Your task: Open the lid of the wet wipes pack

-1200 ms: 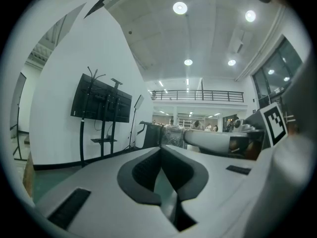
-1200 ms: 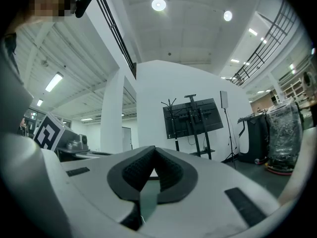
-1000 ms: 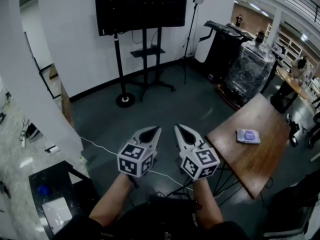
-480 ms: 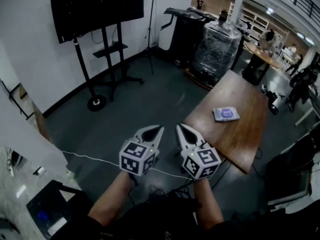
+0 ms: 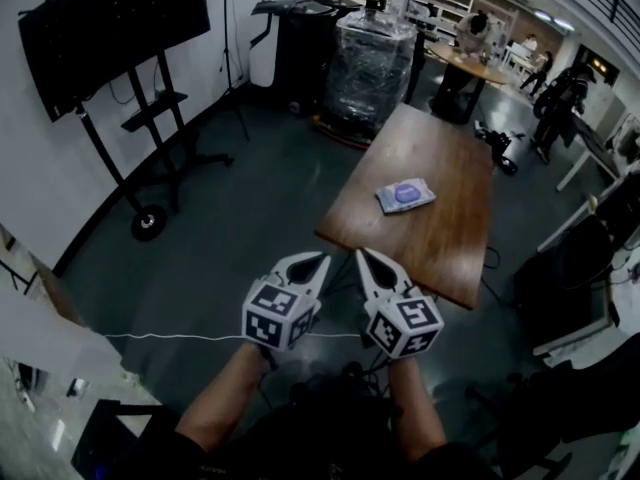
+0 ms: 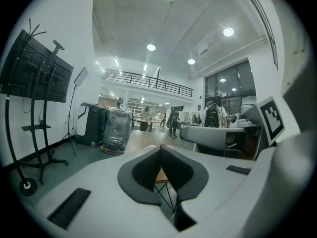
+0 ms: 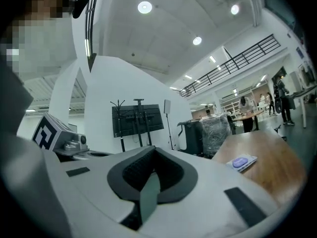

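The wet wipes pack (image 5: 405, 196), pale with a purple oval lid, lies flat on a brown wooden table (image 5: 440, 248) ahead of me in the head view. Both grippers are held side by side over the dark floor, short of the table's near corner. My left gripper (image 5: 319, 260) is shut with nothing in it. My right gripper (image 5: 361, 255) is also shut and empty. The right gripper view shows the pack (image 7: 242, 162) far off on the table (image 7: 272, 157), to the right of its jaws. The left gripper view shows only a sliver of table past its shut jaws.
A black screen on a wheeled stand (image 5: 110, 18) is at the left. A film-wrapped pallet (image 5: 370, 63) and a black cart stand behind the table. A white cable (image 5: 200, 336) runs across the floor. Dark chairs and desks (image 5: 570, 288) line the right, with people farther back.
The view has swung toward the table: table and pack moved from the right edge to the middle and closer. Both grippers stay shut, side by side.
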Action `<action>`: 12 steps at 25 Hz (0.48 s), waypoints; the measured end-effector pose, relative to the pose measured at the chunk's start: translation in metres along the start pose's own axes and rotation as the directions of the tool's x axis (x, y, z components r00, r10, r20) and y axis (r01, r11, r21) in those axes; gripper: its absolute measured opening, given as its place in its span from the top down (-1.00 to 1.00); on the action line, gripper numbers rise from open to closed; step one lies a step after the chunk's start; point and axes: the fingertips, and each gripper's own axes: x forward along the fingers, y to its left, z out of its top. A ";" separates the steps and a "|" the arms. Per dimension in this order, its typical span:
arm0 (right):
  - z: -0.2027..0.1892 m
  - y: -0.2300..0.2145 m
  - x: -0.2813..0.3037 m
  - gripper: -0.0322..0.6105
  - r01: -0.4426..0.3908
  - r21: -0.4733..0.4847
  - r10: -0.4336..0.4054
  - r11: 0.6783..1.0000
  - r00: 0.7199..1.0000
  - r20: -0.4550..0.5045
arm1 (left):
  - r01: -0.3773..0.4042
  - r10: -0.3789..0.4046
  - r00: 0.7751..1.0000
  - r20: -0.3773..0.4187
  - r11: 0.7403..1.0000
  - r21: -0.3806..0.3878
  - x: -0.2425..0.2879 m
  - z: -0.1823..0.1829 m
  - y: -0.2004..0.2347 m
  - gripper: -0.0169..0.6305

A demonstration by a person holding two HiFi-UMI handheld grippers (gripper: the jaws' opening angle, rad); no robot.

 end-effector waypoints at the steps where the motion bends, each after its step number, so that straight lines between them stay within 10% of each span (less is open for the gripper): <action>1: 0.000 -0.008 -0.002 0.87 0.012 0.004 -0.012 1.000 1.000 0.000 | 0.011 -0.011 1.000 -0.012 1.000 -0.001 0.008 -0.002 -0.004 0.93; 12: 0.013 -0.127 -0.021 0.87 0.102 0.050 -0.103 0.993 0.995 0.015 | 0.105 -0.104 0.993 -0.050 0.994 0.019 0.119 0.004 -0.051 0.93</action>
